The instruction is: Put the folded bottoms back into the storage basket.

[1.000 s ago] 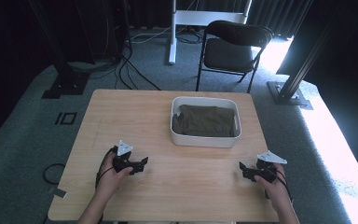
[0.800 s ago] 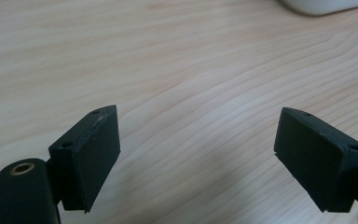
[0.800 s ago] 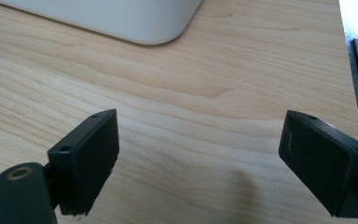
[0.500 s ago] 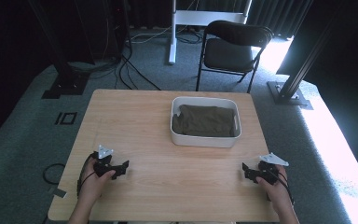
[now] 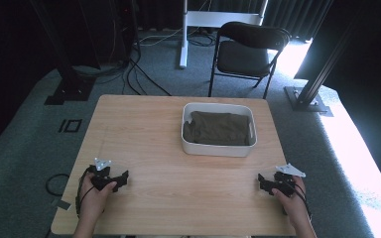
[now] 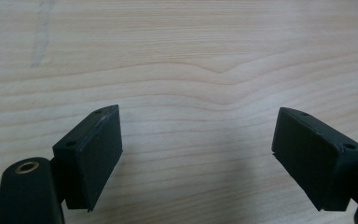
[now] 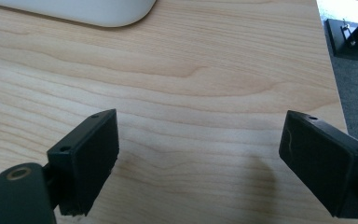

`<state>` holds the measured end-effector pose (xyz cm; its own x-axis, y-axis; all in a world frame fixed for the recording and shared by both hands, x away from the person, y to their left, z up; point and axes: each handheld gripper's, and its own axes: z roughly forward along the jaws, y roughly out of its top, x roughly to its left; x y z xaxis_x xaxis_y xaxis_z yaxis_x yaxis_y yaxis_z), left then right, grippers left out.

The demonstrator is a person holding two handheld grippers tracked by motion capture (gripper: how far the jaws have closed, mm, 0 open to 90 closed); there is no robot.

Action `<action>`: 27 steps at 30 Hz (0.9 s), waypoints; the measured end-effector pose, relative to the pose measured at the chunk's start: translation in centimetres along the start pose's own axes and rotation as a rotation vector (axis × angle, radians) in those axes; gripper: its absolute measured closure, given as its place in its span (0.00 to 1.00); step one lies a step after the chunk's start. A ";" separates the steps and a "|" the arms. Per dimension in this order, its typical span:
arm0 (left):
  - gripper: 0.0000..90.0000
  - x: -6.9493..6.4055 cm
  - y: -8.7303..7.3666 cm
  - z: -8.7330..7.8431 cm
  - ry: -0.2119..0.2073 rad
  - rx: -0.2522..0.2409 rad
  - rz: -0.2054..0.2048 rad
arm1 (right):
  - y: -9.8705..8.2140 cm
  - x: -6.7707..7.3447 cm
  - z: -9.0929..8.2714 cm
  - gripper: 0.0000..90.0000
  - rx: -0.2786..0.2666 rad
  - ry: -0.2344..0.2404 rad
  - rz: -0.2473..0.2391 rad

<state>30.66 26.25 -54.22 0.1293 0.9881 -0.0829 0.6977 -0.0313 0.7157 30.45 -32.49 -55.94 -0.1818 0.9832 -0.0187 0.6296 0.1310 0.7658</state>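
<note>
Both the left gripper (image 5: 120,179) and right gripper (image 5: 263,182) gape wide, holding nothing, on bare bench (image 5: 144,129) near its front edge, well apart from the white tub (image 5: 218,148).

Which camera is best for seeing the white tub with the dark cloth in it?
The high view: the whole white tub sits mid-table with the folded dark cloth inside. The right gripper view catches just a rounded corner of the tub. The left gripper view looks at bare tabletop.
</note>
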 end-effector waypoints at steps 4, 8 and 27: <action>0.20 0.4 -0.1 -0.1 0.058 0.000 -0.046 | -0.1 0.2 0.1 0.13 0.021 -0.044 0.020; 0.20 0.6 -0.5 0.0 0.068 0.028 -0.095 | -0.2 0.2 0.1 0.15 0.049 -0.047 0.093; 0.05 -0.2 -0.9 0.9 0.188 0.013 -0.053 | -0.2 0.2 0.1 0.14 0.050 -0.042 0.088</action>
<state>30.64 25.90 -55.51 -0.0405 0.9991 0.0118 0.7094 0.0204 0.7045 30.39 -32.29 -56.20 -0.0925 0.9955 0.0197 0.6788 0.0486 0.7327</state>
